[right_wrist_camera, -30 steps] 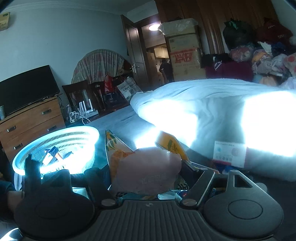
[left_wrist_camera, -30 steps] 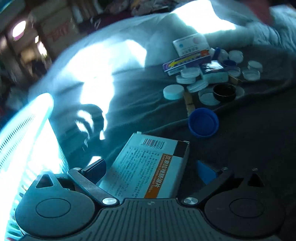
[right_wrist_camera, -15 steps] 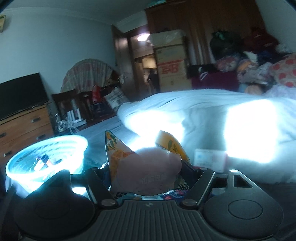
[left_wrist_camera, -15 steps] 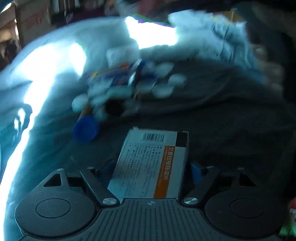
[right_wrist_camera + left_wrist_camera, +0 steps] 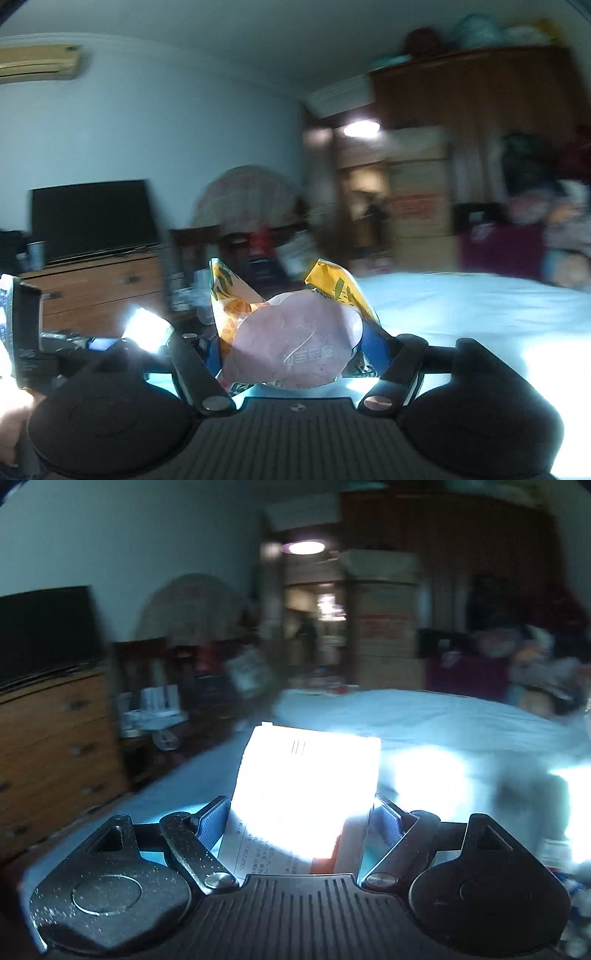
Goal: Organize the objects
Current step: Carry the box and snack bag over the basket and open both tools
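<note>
My left gripper (image 5: 297, 808) is shut on a flat white medicine box (image 5: 306, 794) with an orange stripe, held up in the air and lit bright by sunlight. My right gripper (image 5: 291, 339) is shut on a yellow-and-orange snack packet (image 5: 291, 339) with a pale pink round front, also held up above the bed. The pile of caps and boxes and the blue basket are out of view. The other gripper's body (image 5: 26, 332) shows at the left edge of the right wrist view.
A bed with a pale blue cover (image 5: 424, 720) lies ahead and right. A wooden dresser (image 5: 55, 746) with a black TV (image 5: 44, 631) stands left. Stacked cardboard boxes (image 5: 384, 620) and a doorway are at the back. Clothes pile at the far right (image 5: 535, 672).
Both grippers have tilted upward, off the bed surface. The caps, boxes and blue basket have left both views. Each gripper still holds its item.
</note>
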`<state>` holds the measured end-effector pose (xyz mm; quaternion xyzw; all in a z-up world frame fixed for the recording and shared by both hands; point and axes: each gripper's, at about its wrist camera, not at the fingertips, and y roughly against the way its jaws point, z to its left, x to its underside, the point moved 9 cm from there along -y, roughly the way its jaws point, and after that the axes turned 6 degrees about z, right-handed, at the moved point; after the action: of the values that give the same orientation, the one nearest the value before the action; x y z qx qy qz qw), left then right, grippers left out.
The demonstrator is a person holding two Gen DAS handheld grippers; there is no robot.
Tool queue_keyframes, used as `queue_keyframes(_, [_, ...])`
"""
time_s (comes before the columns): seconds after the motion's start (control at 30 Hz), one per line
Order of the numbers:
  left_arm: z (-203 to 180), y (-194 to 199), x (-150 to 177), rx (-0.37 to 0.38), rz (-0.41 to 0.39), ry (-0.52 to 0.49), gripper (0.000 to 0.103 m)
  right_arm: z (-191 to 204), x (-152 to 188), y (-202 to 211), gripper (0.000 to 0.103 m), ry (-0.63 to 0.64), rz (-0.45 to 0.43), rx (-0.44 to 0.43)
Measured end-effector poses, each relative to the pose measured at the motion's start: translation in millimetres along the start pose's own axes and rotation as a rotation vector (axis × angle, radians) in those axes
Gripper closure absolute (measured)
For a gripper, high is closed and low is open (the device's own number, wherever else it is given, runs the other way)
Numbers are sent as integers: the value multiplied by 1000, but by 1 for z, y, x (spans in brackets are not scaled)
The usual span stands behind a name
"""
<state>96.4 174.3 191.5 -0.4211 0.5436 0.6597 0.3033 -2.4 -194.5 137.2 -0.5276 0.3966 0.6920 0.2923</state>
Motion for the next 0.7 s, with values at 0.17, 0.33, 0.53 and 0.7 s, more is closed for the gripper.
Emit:
queue_keyframes(0.17, [40, -8, 3, -80, 57, 40, 23, 79, -5, -79, 29, 40, 114, -167])
queue_keyframes(0.33, [52, -11, 4, -79, 96, 56, 23, 120, 7, -126, 29, 51, 210, -230])
queue_keyframes(0.53, [63, -17, 4, -74, 105, 74, 22, 145, 11, -142, 29, 92, 234, -238])
queue_keyframes(0.7, [71, -28, 5, -80, 116, 75, 21, 154, 14, -158, 28, 97, 243, -239])
